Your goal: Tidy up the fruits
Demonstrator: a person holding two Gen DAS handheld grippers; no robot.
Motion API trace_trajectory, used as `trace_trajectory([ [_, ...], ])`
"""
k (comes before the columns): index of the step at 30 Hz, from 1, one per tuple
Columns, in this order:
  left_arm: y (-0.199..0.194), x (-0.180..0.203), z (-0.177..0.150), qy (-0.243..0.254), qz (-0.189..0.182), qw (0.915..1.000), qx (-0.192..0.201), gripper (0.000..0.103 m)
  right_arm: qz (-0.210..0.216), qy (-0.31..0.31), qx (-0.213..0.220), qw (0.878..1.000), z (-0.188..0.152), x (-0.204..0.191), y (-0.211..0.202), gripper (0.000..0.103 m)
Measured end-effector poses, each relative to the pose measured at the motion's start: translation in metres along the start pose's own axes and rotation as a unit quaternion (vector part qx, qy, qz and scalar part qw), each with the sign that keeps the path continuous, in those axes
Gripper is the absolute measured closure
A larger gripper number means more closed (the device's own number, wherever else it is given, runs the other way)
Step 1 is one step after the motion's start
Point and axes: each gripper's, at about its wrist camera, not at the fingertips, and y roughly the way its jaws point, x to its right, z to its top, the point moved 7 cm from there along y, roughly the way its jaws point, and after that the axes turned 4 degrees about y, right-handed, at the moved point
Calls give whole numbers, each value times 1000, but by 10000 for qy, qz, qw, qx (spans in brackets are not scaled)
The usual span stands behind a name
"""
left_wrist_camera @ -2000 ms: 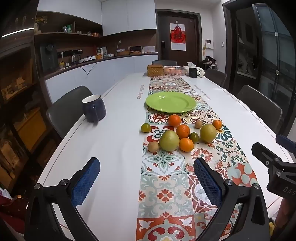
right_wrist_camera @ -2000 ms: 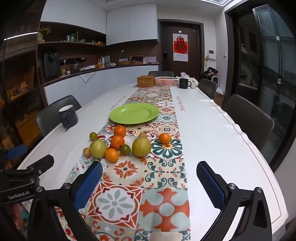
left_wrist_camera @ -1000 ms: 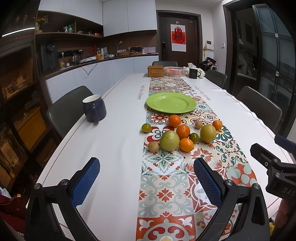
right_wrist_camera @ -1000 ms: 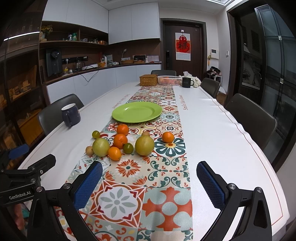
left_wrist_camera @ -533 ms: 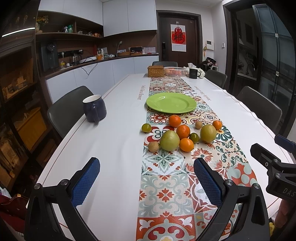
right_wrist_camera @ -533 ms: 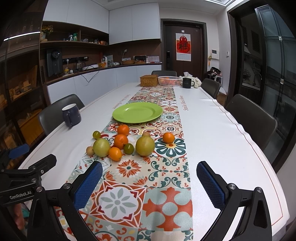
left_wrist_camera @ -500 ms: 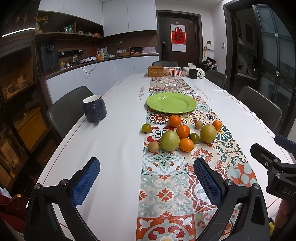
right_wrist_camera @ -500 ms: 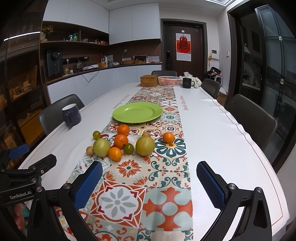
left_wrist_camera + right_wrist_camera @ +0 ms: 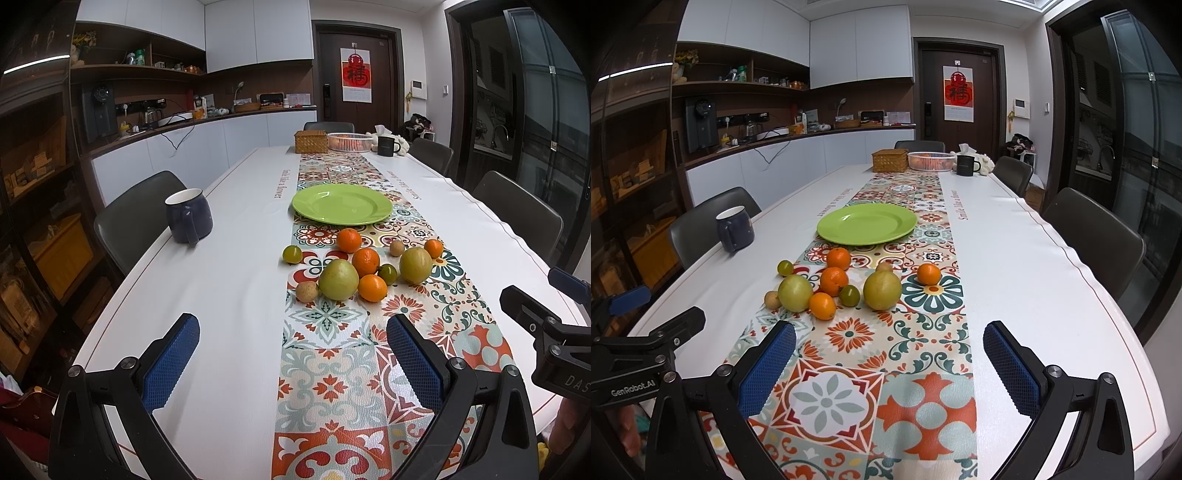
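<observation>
Both grippers hover low over the near end of the table (image 9: 236, 258), pointing along the patterned runner (image 9: 923, 332) — the left gripper (image 9: 291, 358) and the right gripper (image 9: 888, 363) each spread wide, holding nothing. The fruit (image 9: 364, 271) sits clustered on the runner well ahead of the fingertips, just short of the green plate (image 9: 341, 205).

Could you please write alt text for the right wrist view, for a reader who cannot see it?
Loose fruit, four oranges, two large green fruits and some smaller ones, lies on a patterned table runner before an empty green plate. The open right claw frames the foreground, holding nothing; a dark mug stands left.
</observation>
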Motion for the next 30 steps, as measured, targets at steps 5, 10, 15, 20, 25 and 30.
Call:
trace_trajectory([
  [5,-1,0,0,1,5,10000,5,0,-2,-3,3,10000,0,0,0,1],
  [10,0,0,0,-2,5,10000,3,0,0,-4,1,10000,0,0,0,1],
  [15,0,0,0,4,1,10000,-7,0,6,0,5,10000,0,1,1,1],
  [20,0,0,0,6,4,10000,-9,0,20,-20,-11,10000,0,-2,-1,1],
  [25,2,-3,-1,10,22,10000,-45,0,32,-24,-29,10000,-1,-4,0,1],
  [30,10,-2,0,33,25,9999,-126,0,64,-52,-121,9999,-2,-6,5,1],
])
